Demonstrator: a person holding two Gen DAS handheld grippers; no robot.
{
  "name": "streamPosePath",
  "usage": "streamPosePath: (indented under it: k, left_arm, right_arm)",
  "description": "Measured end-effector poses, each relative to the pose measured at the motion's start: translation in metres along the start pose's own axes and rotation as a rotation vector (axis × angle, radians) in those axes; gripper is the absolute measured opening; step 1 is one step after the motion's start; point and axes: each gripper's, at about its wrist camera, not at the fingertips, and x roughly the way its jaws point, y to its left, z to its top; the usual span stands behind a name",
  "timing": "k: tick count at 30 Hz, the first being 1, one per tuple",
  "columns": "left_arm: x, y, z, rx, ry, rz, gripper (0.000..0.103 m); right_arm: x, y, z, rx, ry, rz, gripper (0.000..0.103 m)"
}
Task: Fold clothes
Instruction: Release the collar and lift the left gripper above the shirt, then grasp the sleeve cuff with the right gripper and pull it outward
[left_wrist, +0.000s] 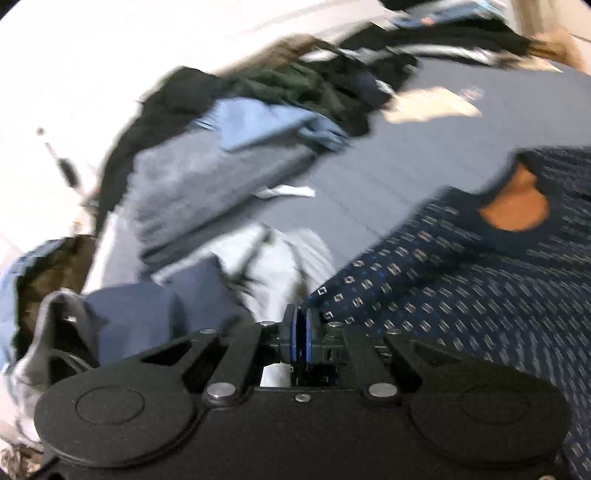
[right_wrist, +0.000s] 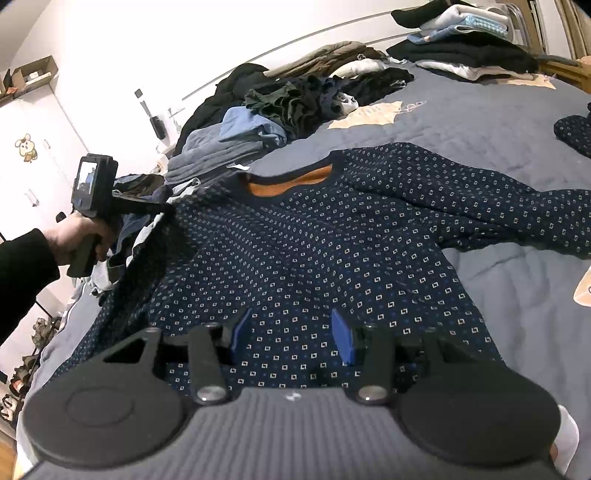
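On the grey-blue quilted bed (right_wrist: 461, 122) my dark navy knitted sweater with small white squares and an orange inner collar (right_wrist: 303, 251) lies spread flat. My left tool (left_wrist: 302, 328) is clenched on the sweater's left edge, near the shoulder, and lifts it a little. My right tool (right_wrist: 291, 332) hovers released above the lower middle, pads apart.
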Motion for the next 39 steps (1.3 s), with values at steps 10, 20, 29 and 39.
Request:
streamPosePath:
  k: [10, 20, 29, 39]
  left_arm:
    - [-0.019, -0.004, -0.002, -0.09, -0.037, 0.101, 0.038]
    - [-0.186, -0.071, -0.073, -0.347, -0.12, -0.058, 0.053]
    - [-0.24, -0.162, -0.141, -0.464, -0.013, -0.231, 0.053]
    - [-0.252, -0.178, -0.125, -0.423, -0.113, -0.32, 0.067]
  right_arm:
    - [0.002, 0.002, -0.001, -0.007, 0.009, 0.004, 0.047]
    - [-0.01, -0.009, 0.009, 0.001, -0.032, -0.035, 0.049]
    - [-0.05, -0.042, 0.02, -0.063, -0.135, -0.178, 0.087]
    - [-0.106, -0.146, 0.032, -0.262, -0.119, -0.594, 0.094]
